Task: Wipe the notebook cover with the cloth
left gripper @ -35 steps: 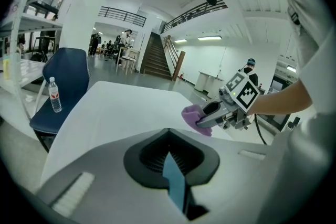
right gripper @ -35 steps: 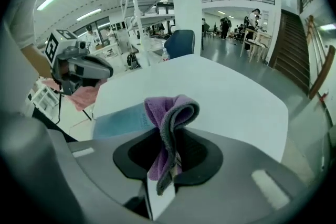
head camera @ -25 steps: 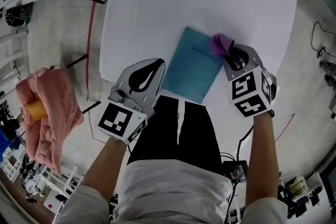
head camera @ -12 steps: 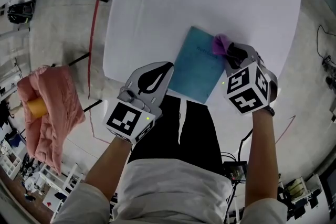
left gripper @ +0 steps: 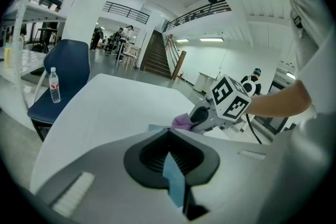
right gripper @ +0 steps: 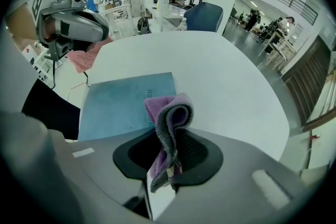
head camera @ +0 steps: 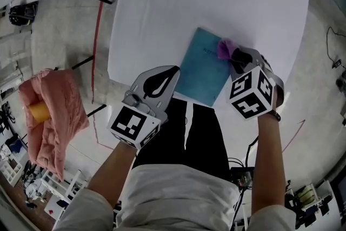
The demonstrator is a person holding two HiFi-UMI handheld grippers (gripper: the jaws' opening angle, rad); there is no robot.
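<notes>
1. The white desk (head camera: 216, 2) carries the notebook close to its near edge.
2. The blue notebook (head camera: 201, 73) is laid closed and askew, with one near corner overhanging that edge.
3. The left tongs (left gripper: 173, 176) are clenched on the notebook's near left edge. A blue strip is seen between them, so the cover is judged to be steadied.
4. The right tongs (right gripper: 165, 165) are clamped on the cloth, which is held over the cover's far right corner.
5. The purple cloth (right gripper: 168, 113) is folded. Only that corner is reached, so wiping is judged hardly begun, and nearly the whole cover is left.
</notes>
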